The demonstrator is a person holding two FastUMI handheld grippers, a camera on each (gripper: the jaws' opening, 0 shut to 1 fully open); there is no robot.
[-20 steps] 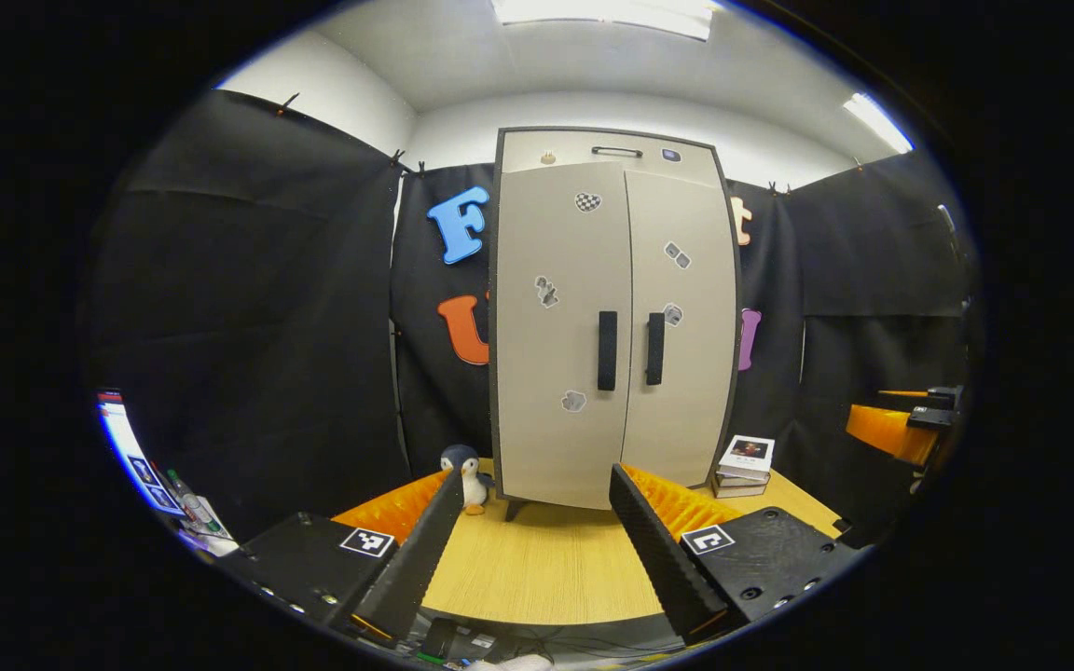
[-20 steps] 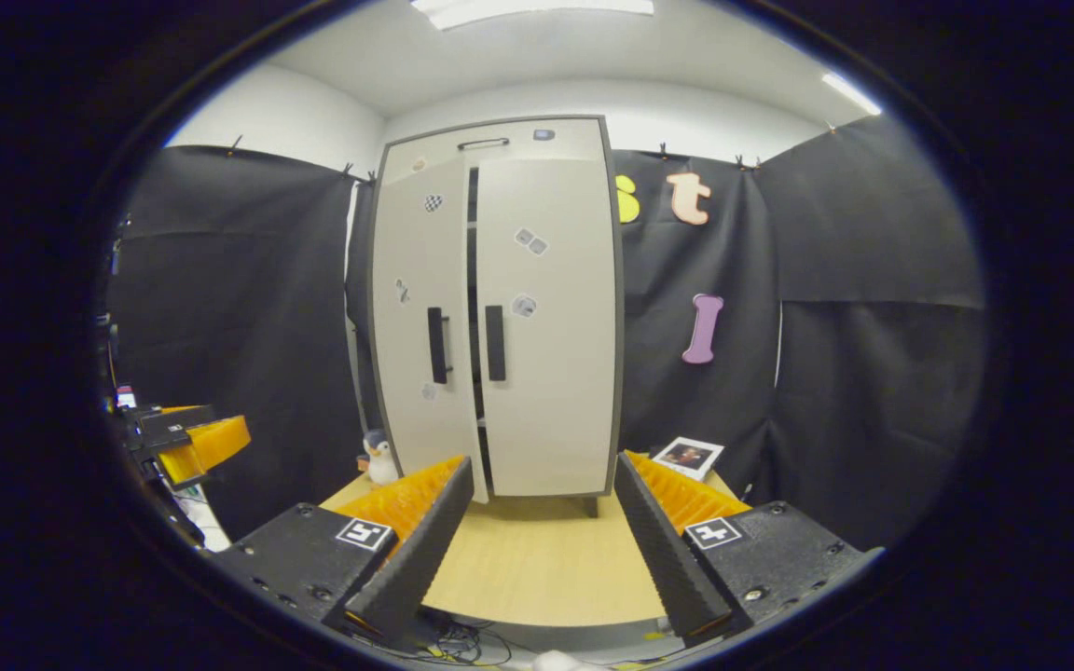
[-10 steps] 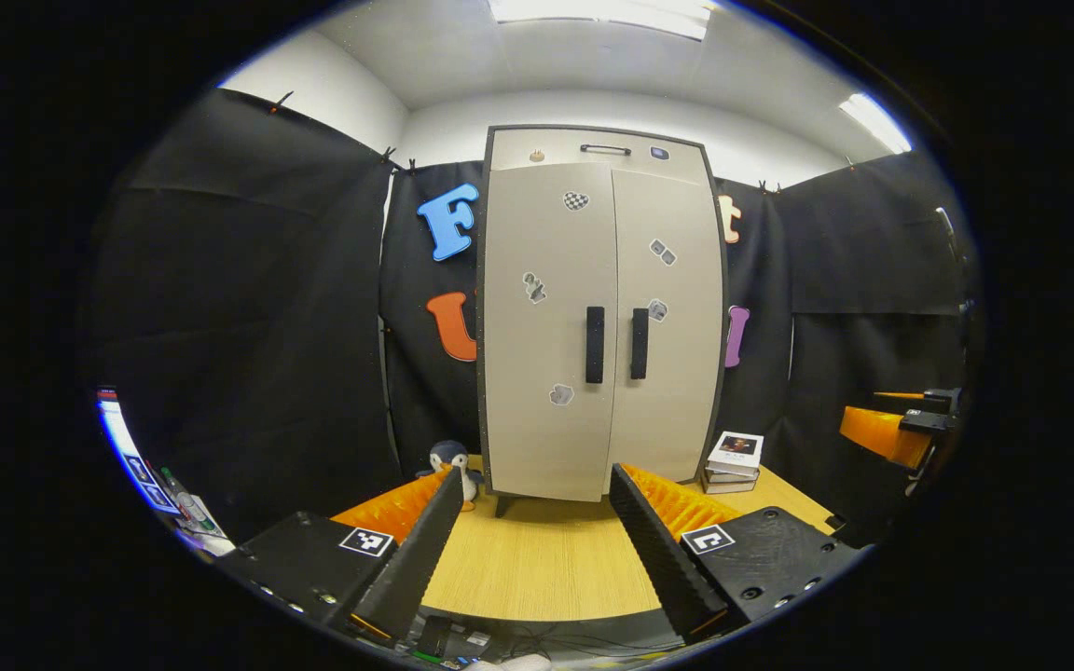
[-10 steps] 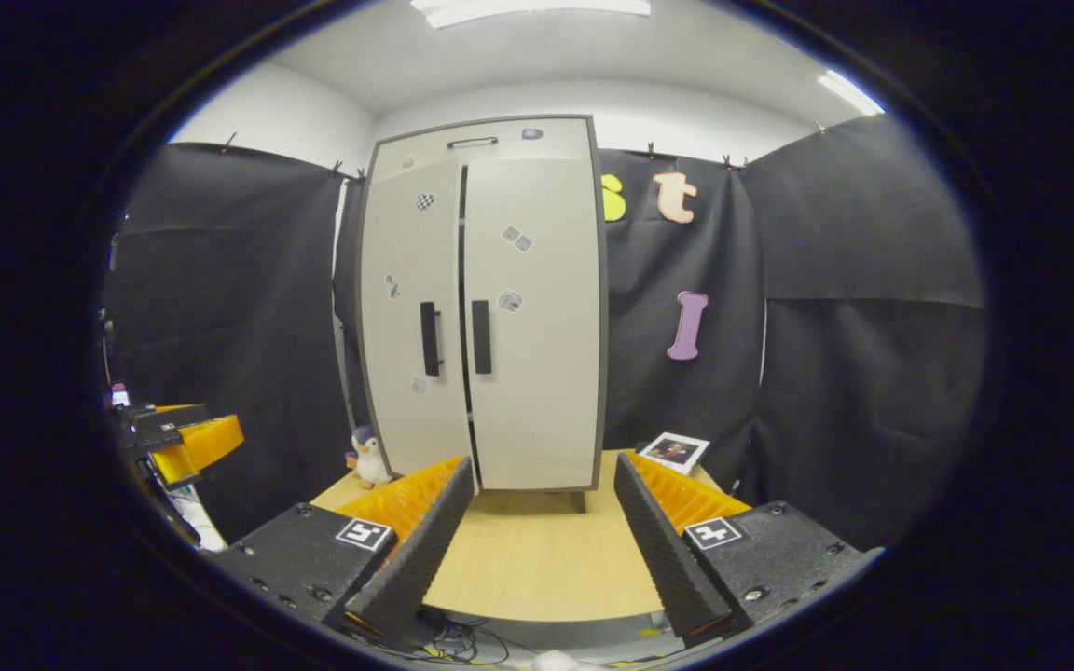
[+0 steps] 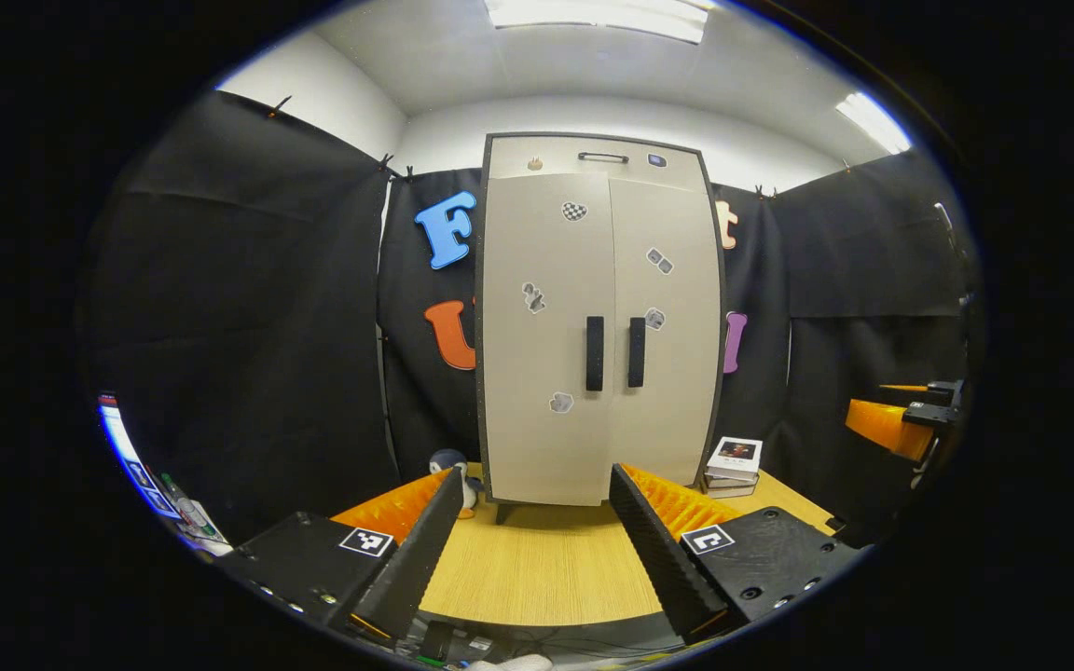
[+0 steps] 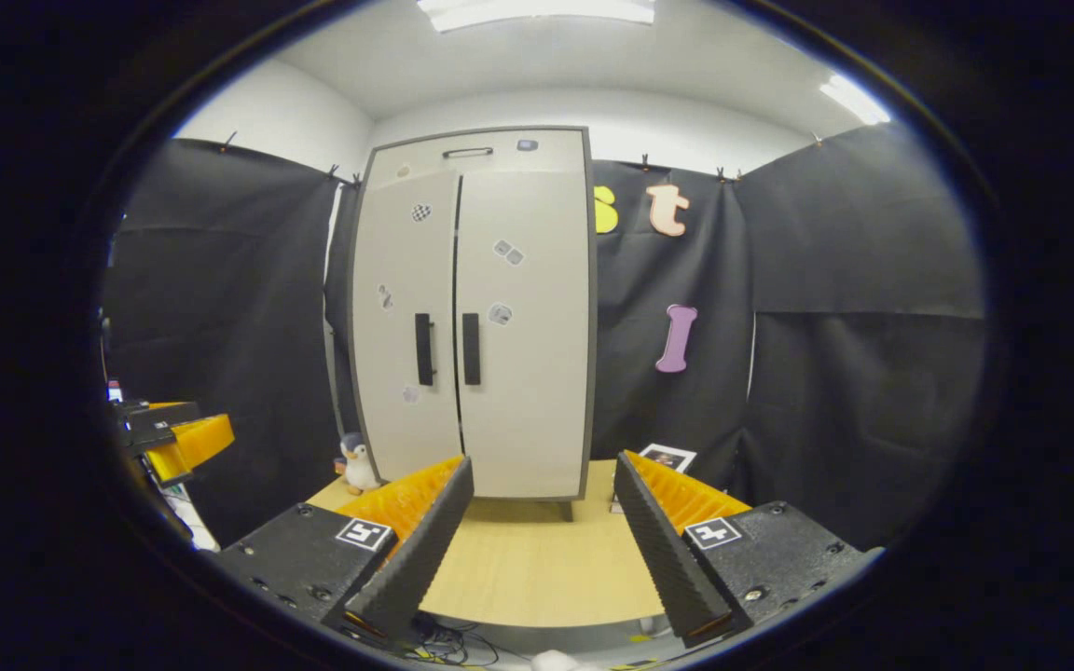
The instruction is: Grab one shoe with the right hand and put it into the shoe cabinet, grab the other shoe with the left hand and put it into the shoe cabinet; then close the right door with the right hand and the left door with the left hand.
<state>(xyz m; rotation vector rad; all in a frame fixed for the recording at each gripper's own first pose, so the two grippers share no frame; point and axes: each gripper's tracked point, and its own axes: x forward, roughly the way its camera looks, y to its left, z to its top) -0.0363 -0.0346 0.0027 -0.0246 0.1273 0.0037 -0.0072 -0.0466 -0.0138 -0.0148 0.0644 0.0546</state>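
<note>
Cabinet (image 5: 598, 317) shut, beyond spread fingers (image 5: 425, 545)

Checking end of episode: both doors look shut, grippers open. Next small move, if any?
Probably none beyond holding both grippers back. In the left gripper view the left door and right door of the cabinet lie flush; the right gripper view shows only a thin dark seam between them. The left gripper and right gripper hang open, off the cabinet, holding nothing.
</note>
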